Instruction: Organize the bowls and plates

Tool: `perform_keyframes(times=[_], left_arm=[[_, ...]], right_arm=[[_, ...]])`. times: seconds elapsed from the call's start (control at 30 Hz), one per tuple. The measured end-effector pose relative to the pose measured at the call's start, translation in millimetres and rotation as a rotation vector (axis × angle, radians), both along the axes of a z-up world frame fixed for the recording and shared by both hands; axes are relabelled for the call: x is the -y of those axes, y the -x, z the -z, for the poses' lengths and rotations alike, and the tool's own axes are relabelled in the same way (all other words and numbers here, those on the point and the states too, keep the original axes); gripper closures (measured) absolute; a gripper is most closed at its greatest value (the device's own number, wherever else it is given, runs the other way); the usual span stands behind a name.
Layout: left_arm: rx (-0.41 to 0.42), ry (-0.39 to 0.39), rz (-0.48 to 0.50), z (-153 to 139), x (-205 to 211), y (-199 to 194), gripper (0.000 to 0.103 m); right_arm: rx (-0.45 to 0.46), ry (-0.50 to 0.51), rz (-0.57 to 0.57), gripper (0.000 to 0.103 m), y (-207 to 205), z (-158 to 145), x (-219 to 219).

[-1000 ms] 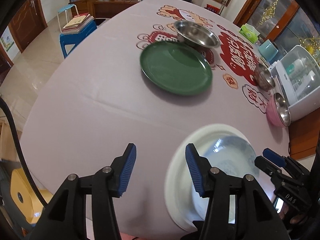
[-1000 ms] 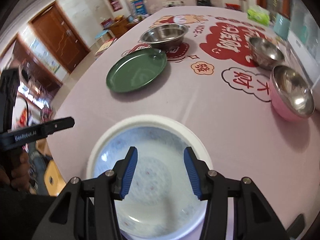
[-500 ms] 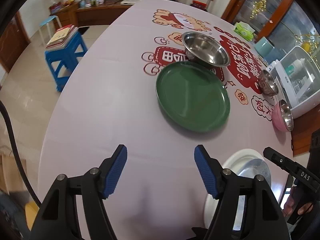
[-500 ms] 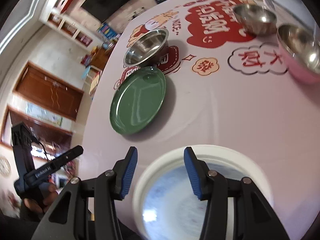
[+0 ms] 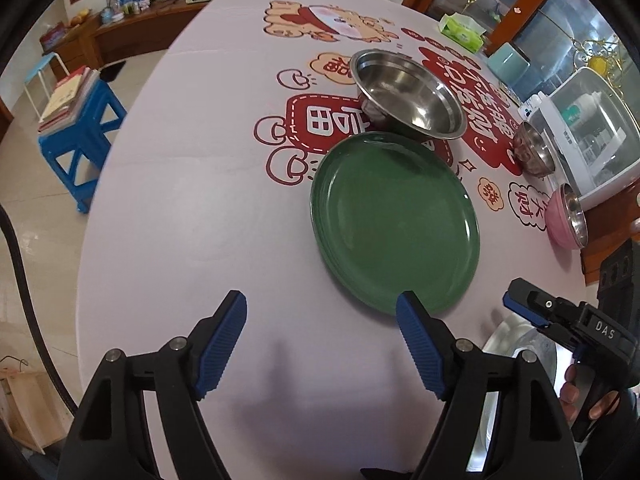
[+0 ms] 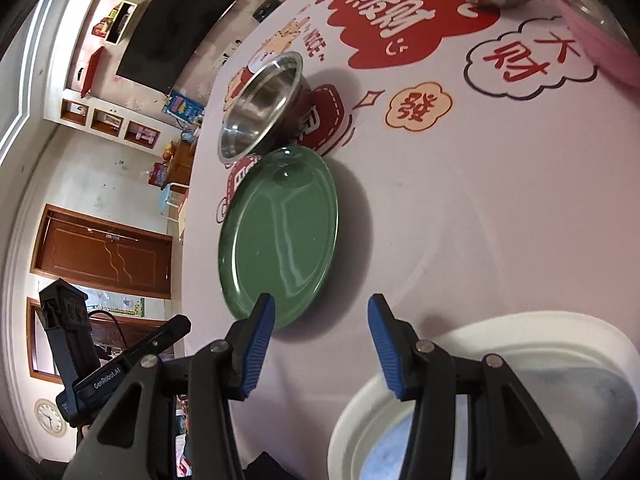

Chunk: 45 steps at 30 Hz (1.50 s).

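A green plate point(image 5: 394, 224) lies mid-table; it also shows in the right wrist view point(image 6: 280, 236). A large steel bowl point(image 5: 408, 94) stands just behind it, also seen in the right wrist view point(image 6: 260, 104). A white plate point(image 6: 492, 396) sits at the near edge, partly hidden in the left wrist view point(image 5: 516, 344). My left gripper point(image 5: 320, 344) is open and empty, above bare cloth near the green plate's front rim. My right gripper point(image 6: 322, 346) is open and empty, between the green plate and the white plate.
A small steel bowl point(image 5: 534, 152) and a pink bowl point(image 5: 568, 222) stand at the right, beside a white appliance point(image 5: 588, 136). A tissue box point(image 5: 462, 28) lies at the far edge. A blue stool point(image 5: 76, 128) with books stands left of the table.
Both grippers have drawn away from the white plate and swung toward the green plate. The left gripper's jaws have opened wider. The right gripper has tilted.
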<state>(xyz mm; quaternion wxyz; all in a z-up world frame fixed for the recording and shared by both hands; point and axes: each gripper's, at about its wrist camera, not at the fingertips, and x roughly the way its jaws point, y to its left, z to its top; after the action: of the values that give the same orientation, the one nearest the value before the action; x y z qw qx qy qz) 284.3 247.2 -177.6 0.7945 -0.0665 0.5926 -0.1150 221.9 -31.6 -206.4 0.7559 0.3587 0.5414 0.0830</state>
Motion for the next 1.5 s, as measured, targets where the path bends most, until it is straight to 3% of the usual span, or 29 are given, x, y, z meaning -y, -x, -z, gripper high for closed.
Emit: perform_keyframes(times=[0.27,0.73,0.9,1.03,1.07,1.23,1.33,1.5], left_arm=[[-0.042,0.061,0.003,25.7,2.0,-17.8,0.027],[-0.057,0.143,0.029,53.7,23.1,-34.3,0.029],[-0.055,0.159,0.037,57.6,29.6,-36.0,0.034],[-0.047,0.171,0.038,57.4,30.2,-37.1,0.045],[-0.044,0.174,0.038,57.8,30.9,-37.6,0.049],[-0.039,0.168,0.032,58.5,27.5,-37.4,0.060],[-0.043,0.172,0.025,59.6,22.7,-37.8,0.069],[-0.035,0.152,0.026,56.1,19.0,-34.5,0.070]], right_arm=[[-0.017,-0.025,-0.019,0.054,-15.6,19.2,-6.7],[0.058,-0.013,-0.119,0.054,-38.8,25.4,-19.8],[0.078,-0.010,-0.129,0.054,-42.7,25.1,-22.1],[0.080,-0.021,-0.127,0.055,-41.8,25.8,-20.6],[0.079,-0.020,-0.126,0.056,-41.6,26.1,-20.4],[0.045,0.010,-0.094,0.088,-39.3,30.6,-12.9],[0.031,0.018,-0.085,0.093,-37.7,31.8,-11.9],[0.015,0.028,-0.099,0.093,-34.4,29.8,-19.4]])
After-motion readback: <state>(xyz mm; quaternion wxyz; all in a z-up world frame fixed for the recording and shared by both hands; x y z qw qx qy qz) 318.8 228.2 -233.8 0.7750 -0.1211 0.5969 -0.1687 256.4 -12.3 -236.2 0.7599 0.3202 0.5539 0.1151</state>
